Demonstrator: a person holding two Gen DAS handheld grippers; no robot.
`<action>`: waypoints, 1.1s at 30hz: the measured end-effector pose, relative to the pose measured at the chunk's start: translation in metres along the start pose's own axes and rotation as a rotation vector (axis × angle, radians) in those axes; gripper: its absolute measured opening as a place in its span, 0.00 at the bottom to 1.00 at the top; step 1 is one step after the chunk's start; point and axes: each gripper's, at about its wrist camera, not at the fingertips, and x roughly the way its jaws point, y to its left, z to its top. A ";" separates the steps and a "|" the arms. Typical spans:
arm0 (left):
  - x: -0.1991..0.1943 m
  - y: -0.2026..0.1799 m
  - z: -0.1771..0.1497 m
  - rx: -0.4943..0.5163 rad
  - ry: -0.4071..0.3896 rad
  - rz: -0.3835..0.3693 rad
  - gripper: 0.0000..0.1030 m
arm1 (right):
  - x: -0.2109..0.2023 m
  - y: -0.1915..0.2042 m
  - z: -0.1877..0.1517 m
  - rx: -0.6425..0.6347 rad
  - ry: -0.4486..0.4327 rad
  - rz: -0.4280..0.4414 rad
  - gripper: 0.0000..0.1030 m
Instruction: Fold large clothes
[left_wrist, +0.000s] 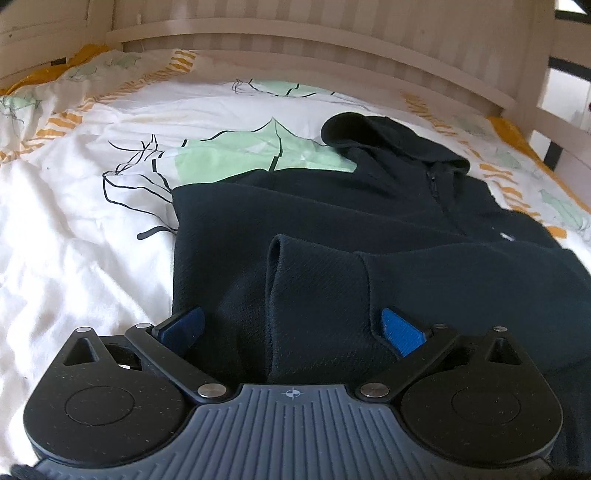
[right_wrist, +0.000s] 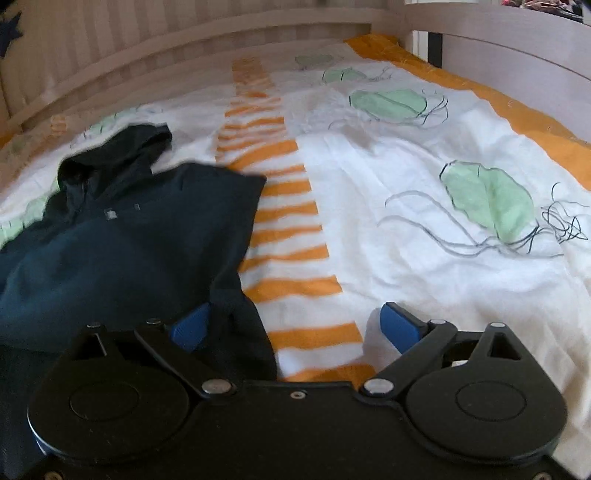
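- Scene: dark navy hooded jacket (left_wrist: 369, 229) lies on a bed with a printed duvet (left_wrist: 92, 221); wooden bed rail (left_wrist: 295, 40) lies beyond it.
- Left gripper (left_wrist: 291, 328): jaws spread wide, blue pads apart, nothing clamped. It sits low over the jacket's near part; a folded-over sleeve (left_wrist: 317, 295) runs up between the jaws and ahead of them. Pads do not press on the cloth as far as the view shows.
- Right gripper (right_wrist: 295, 326): jaws wide, nothing held. Its left pad (right_wrist: 192, 328) is at the jacket's right edge (right_wrist: 243, 317), contact not clear; its right pad is over bare duvet.
- Jacket position: straight ahead of the left gripper, hood (left_wrist: 388, 136) at the far end and right of centre; ahead and to the left of the right gripper.
- Step in hand (judgement): sleeve appears already laid across the body; both grippers empty, so between folds, taking position at the near hem.
- Next move calls for (judgement): each gripper to close on a near corner of the hem, catching all layers, then carry them together toward the hood.
- Caution: the sleeve may slip out of the fold if only the top layer is caught.
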 end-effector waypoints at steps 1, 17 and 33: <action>0.000 -0.002 -0.001 0.007 -0.003 0.007 1.00 | -0.002 0.001 0.004 -0.004 -0.023 -0.001 0.94; 0.002 -0.002 -0.007 0.020 -0.027 0.020 1.00 | 0.082 0.028 0.026 -0.016 -0.013 -0.098 1.00; 0.004 -0.007 -0.010 0.042 -0.041 0.043 1.00 | 0.079 0.029 0.017 -0.019 -0.088 -0.104 1.00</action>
